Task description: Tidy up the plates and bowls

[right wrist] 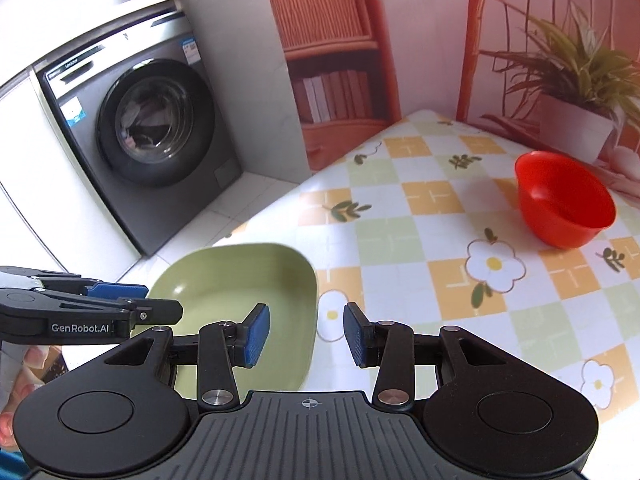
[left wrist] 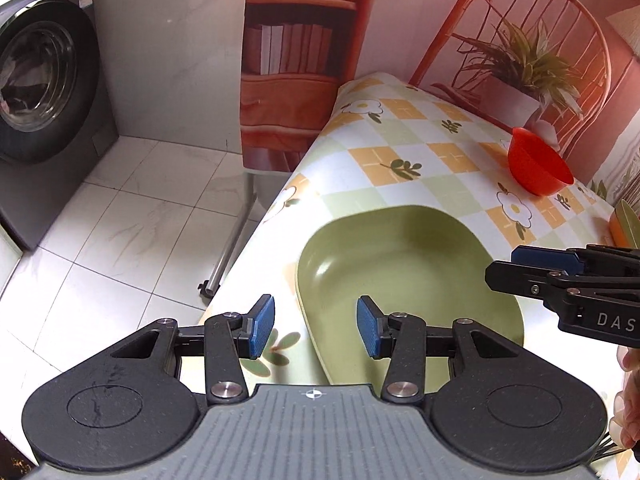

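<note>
From the left wrist I see my left gripper [left wrist: 316, 327] spread wide, empty, over the near rim of the green plate [left wrist: 400, 280] on the table [left wrist: 400, 152]. From the right wrist, my right gripper [right wrist: 306, 334] is likewise released above the plate's right edge, the red bowl [right wrist: 566, 199] well apart.

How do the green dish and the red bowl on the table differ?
The green dish is shallow, wide and rounded-square; the red bowl is deep, round and looks smaller. The green dish sits at the table's near edge, between both open hand-held grippers; the red bowl stands farther back by the wall. Both are empty, upright and on the checked tablecloth.
</note>
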`<act>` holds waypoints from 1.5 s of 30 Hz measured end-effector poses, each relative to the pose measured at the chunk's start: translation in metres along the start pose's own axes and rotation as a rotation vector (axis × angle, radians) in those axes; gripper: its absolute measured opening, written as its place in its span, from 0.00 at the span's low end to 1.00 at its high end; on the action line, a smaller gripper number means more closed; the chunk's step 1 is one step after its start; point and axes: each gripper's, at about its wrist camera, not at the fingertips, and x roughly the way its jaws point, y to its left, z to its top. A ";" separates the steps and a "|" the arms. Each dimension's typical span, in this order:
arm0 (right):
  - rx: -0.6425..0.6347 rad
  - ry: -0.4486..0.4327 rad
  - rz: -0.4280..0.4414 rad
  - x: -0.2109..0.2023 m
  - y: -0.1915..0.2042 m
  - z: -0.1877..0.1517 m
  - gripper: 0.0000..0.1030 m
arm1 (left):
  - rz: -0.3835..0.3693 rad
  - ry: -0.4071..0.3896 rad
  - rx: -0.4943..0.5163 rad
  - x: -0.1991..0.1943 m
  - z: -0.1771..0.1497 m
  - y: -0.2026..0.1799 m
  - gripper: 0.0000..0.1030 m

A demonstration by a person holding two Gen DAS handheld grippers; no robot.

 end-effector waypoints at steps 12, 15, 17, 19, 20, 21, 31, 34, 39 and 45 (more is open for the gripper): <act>-0.003 0.047 0.002 0.015 -0.001 -0.008 0.21 | -0.044 -0.014 -0.101 0.005 -0.017 0.002 0.29; -0.005 0.046 -0.001 0.017 0.000 -0.008 0.19 | -0.039 -0.033 -0.144 0.005 -0.020 0.003 0.26; -0.010 0.047 -0.003 0.018 0.001 -0.009 0.18 | -0.032 -0.044 -0.157 0.004 -0.021 0.003 0.25; -0.013 0.044 -0.011 0.019 0.002 -0.011 0.16 | -0.026 -0.054 -0.175 0.004 -0.023 0.004 0.22; -0.011 0.043 -0.015 0.019 0.001 -0.011 0.14 | -0.026 -0.059 -0.188 0.003 -0.024 0.005 0.20; -0.008 0.042 -0.018 0.020 0.001 -0.011 0.13 | -0.024 -0.065 -0.202 0.003 -0.025 0.006 0.16; 0.013 0.020 -0.039 0.021 0.001 -0.016 0.05 | -0.011 -0.123 -0.344 0.001 -0.034 0.011 0.10; 0.025 0.009 -0.032 0.019 0.000 -0.015 0.04 | -0.016 -0.128 -0.373 0.000 -0.036 0.012 0.09; 0.035 -0.018 -0.023 0.012 0.000 -0.015 0.03 | -0.011 -0.143 -0.377 -0.008 -0.035 0.011 0.09; 0.095 -0.069 -0.017 -0.004 -0.010 -0.011 0.03 | -0.021 -0.190 -0.333 -0.021 -0.020 -0.002 0.09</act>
